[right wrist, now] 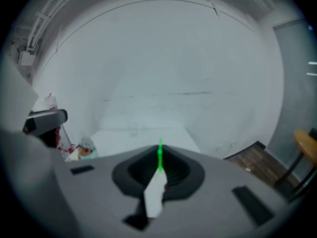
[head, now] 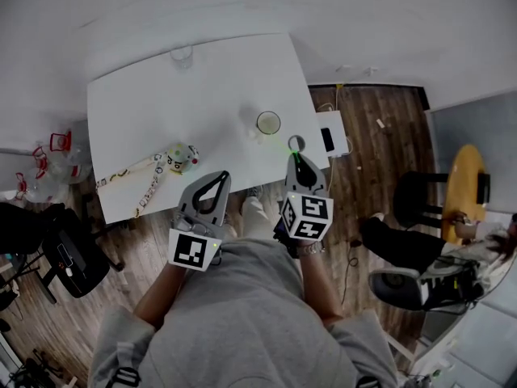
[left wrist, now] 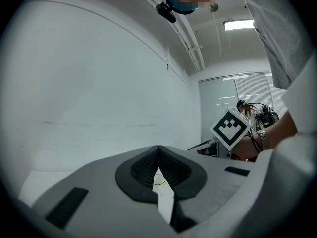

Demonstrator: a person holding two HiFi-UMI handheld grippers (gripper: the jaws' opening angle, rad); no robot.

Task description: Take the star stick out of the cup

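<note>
A white table [head: 153,111] carries a green-rimmed cup [head: 268,123] near its right edge, a clear glass [head: 182,55] at the far edge, and a small toy [head: 182,158] with a patterned strap [head: 125,178] near the front.

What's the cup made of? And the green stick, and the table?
The cup is see-through with a greenish rim, so it is clear glass or plastic; I can't tell which. The green stick, pinched in the right gripper, is thin and very bright, so it is probably plastic. The table has a smooth, plain white, matte top, likely painted or laminated board.
</note>
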